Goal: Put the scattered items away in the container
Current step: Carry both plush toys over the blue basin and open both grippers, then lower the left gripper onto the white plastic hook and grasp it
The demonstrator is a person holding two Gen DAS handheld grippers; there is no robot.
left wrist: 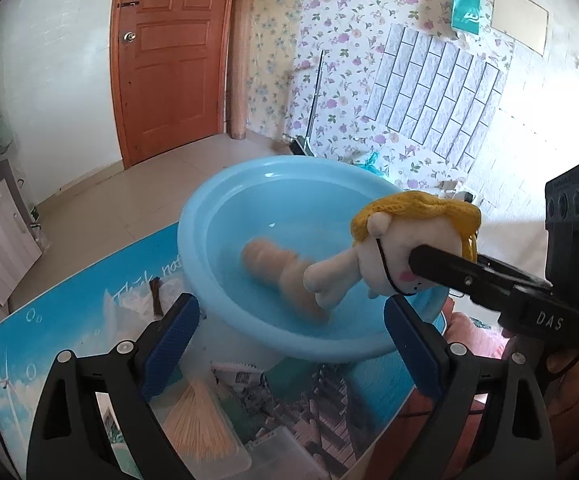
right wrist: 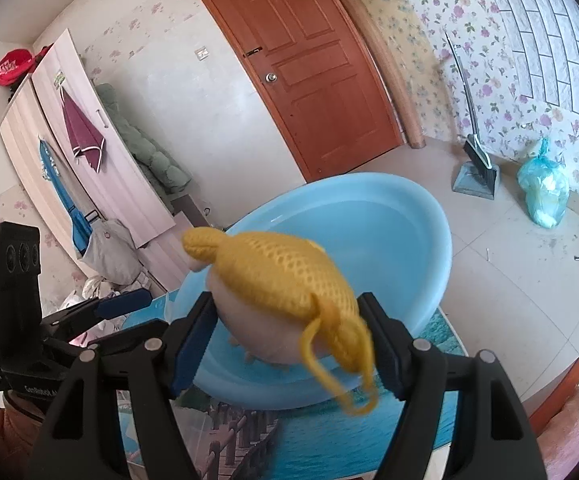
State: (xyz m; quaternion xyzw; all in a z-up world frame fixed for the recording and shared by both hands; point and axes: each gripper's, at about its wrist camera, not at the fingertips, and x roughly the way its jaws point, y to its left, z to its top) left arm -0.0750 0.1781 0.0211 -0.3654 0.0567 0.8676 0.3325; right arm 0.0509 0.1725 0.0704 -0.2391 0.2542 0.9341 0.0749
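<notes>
Underneath everything, the desk (left wrist: 89, 308) wears a seaside print with the script "Think not" partly readable. On it sits the blue basin (left wrist: 217, 216), a blurred tan toy (left wrist: 281, 276) lying inside. Above the basin's near rim hangs the yellow-haired doll (right wrist: 273, 280), its head between the right gripper (right wrist: 285, 344) fingers, which touch both sides. "DAS" marks that gripper's body. The left gripper (left wrist: 289, 340) fingers stand wide apart, empty.

Both wrist views close above blue basin (left wrist: 217, 216), facing door (right wrist: 309, 72)
</notes>
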